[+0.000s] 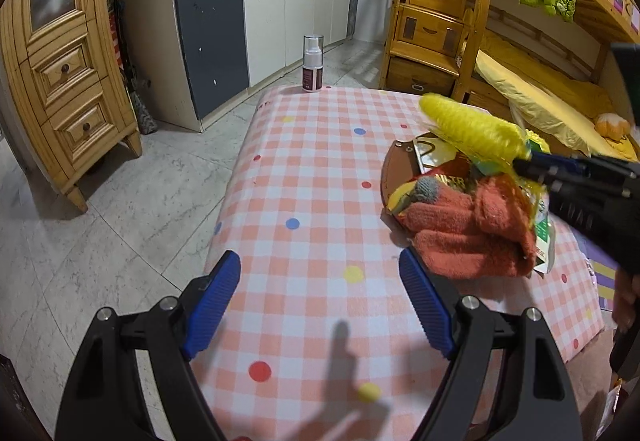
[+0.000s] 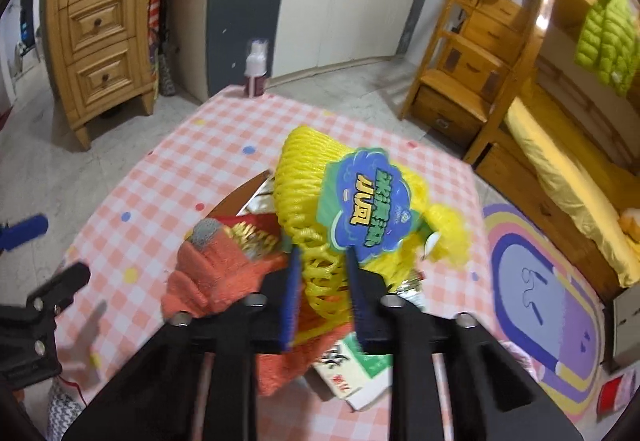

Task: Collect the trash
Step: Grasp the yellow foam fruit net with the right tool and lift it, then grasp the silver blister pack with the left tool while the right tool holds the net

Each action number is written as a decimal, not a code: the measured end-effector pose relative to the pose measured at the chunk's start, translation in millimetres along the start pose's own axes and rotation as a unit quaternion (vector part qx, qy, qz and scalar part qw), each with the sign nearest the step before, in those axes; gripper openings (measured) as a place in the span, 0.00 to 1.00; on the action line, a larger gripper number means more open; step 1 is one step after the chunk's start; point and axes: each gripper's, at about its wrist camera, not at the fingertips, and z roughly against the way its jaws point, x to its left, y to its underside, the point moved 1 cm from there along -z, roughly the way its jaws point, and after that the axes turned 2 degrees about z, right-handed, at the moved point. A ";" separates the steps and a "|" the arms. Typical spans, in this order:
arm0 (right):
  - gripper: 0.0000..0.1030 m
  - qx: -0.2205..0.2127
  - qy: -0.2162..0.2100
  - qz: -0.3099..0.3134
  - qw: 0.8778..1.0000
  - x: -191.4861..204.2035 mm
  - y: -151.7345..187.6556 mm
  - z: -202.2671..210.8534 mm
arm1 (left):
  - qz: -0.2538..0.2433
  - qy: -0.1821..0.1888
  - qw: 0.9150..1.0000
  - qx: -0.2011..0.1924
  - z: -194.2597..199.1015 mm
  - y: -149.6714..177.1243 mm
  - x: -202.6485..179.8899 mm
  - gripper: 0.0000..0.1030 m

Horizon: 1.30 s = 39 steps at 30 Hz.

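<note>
Yellow net bag (image 2: 304, 201) with a blue-green label (image 2: 360, 209); orange glove (image 1: 472, 233); pink-white checked cloth (image 1: 320, 169), coloured dots.

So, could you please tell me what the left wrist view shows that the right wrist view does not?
Only the left view: the right gripper from the side, lifting the yellow net above the pile. Only the right view: the net's blue label, the rug, the pads pinching the net. Both: the open left gripper, orange glove, spray bottle.
</note>
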 end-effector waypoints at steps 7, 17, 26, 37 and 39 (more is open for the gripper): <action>0.07 -0.077 0.000 -0.085 0.993 -54.0 -6.8 41.8 | -0.017 0.001 1.000 -0.012 18.7 4.6 -15.0 0.77; 0.07 -0.137 -0.002 -0.173 0.975 -117.1 36.8 111.5 | -0.067 0.029 0.997 -0.010 26.5 11.6 -67.0 0.77; 0.07 -0.149 -0.034 -0.218 0.964 -138.6 75.3 125.4 | -0.094 0.038 0.995 0.000 18.8 16.8 -105.1 0.77; 0.07 -0.212 0.004 -0.229 0.950 -156.5 76.7 153.4 | -0.119 0.053 0.991 -0.010 23.3 8.9 -133.8 0.77; 0.07 -0.203 0.027 -0.232 0.951 -163.2 84.2 154.7 | -0.130 0.064 0.989 -0.010 23.6 6.0 -147.2 0.77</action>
